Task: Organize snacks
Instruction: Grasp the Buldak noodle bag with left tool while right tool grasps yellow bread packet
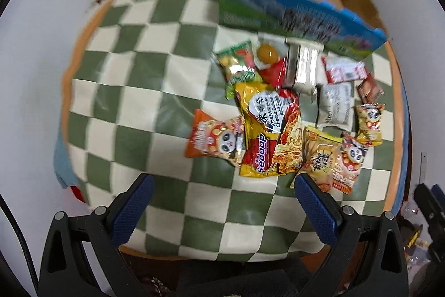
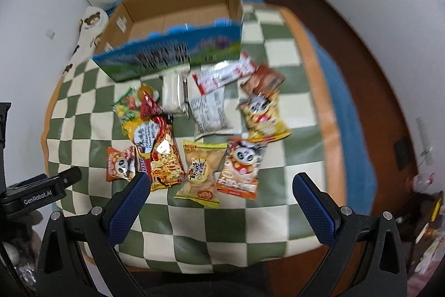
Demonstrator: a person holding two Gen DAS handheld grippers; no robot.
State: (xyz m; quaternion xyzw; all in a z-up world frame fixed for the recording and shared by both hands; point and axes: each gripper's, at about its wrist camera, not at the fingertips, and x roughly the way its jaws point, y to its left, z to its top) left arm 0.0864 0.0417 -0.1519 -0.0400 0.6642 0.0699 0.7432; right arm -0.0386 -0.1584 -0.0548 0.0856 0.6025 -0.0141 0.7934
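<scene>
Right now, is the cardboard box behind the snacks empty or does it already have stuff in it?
Empty, as far as visible. The cardboard box stands open-topped, showing bare brown floor and walls; the snack packets all lie outside on the checkered cloth.

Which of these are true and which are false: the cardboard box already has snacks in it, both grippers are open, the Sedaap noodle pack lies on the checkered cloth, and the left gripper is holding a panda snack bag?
1. The cardboard box already has snacks in it. False: the part of its inside that shows is bare cardboard.
2. Both grippers are open. True: the left gripper and the right gripper each have their jaws spread wide with nothing between them.
3. The Sedaap noodle pack lies on the checkered cloth. True.
4. The left gripper is holding a panda snack bag. False: the orange panda bag lies on the cloth, beyond the fingertips.
</scene>
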